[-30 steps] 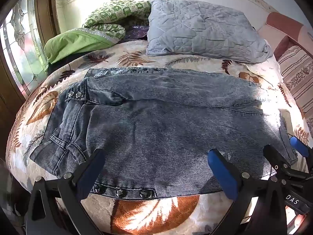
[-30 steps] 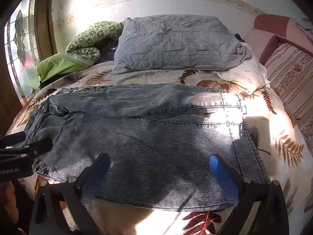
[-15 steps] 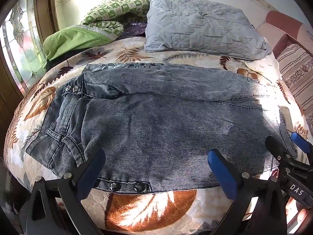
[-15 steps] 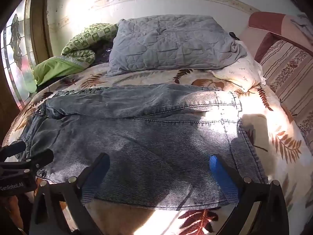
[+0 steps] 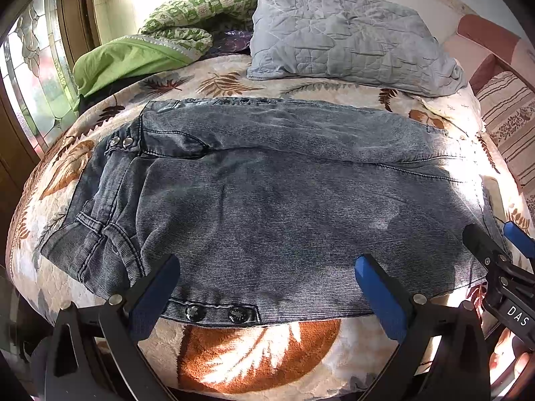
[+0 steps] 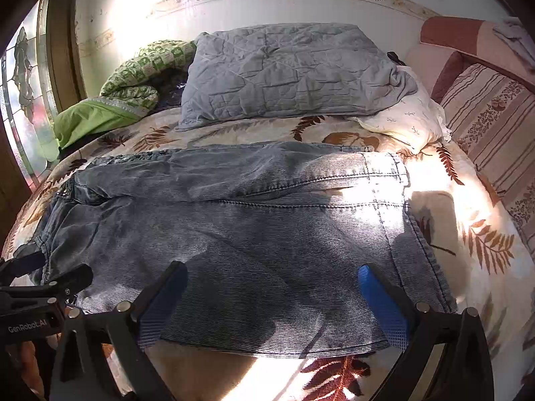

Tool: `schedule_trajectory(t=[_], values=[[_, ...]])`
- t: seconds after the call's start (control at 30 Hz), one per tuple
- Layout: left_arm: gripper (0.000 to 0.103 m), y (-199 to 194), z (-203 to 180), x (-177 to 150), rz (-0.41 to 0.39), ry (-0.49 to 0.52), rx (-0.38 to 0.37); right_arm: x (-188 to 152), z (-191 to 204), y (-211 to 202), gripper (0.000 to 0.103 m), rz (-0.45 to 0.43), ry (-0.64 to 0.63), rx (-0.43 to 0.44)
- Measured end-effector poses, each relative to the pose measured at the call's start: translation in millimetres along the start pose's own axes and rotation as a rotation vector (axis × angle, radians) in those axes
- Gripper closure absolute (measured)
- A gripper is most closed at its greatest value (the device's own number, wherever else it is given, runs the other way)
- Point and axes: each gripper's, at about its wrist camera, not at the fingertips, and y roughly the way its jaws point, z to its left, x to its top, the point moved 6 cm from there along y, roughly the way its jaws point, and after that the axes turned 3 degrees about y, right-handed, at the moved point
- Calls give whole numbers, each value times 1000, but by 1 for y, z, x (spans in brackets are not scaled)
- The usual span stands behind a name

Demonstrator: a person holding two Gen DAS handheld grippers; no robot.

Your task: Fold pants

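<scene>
Grey washed denim pants point(image 5: 267, 193) lie flat across the bed, waist to the left and leg hems to the right, both legs side by side; they also show in the right wrist view point(image 6: 234, 234). My left gripper point(image 5: 267, 277) is open and empty, hovering over the near edge by the snap buttons point(image 5: 214, 314). My right gripper point(image 6: 272, 284) is open and empty over the near leg close to the hem. Each gripper shows at the edge of the other's view: the right one point(image 5: 501, 244), the left one point(image 6: 50, 267).
A leaf-print bedspread point(image 5: 254, 351) covers the bed. A grey quilted pillow point(image 5: 344, 36) and a green checked blanket point(image 5: 167, 33) lie at the back. A white pillow point(image 6: 408, 120) and a striped sofa back point(image 6: 488, 117) are at the right, a stained-glass window point(image 5: 30, 77) at the left.
Both grippers have pulled back a little toward the near edge of the bed, so more bedspread shows below the pants. Both stay open. The pants have not moved.
</scene>
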Motion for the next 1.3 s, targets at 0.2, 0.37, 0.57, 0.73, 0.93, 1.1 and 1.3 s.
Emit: schedule_trajectory(t=[0.2,0.37,0.57,0.73,0.93,1.1,1.3], values=[[0,2,1,-2,9,-2,0,-1,0,0,0,2,0,0],[0,4,0,-3,16,1,-1,-1,0,1,0,4,1,-2],[0,3,0,-5,15,5,-1,-1,-1,1,0,3,5,2],[0,1,-1,-5,14,4,-3,-2,-1,1,0,4,3,2],[0,1,-1,-5,15,5,-3,-2,-1,1,0,5,4,3],[0,2,-3,-6,17,5,-2,-1,-1,1,0,5,4,3],[0,2,-3,-7,21,5,-5,-2,-1,1,0,6,5,3]])
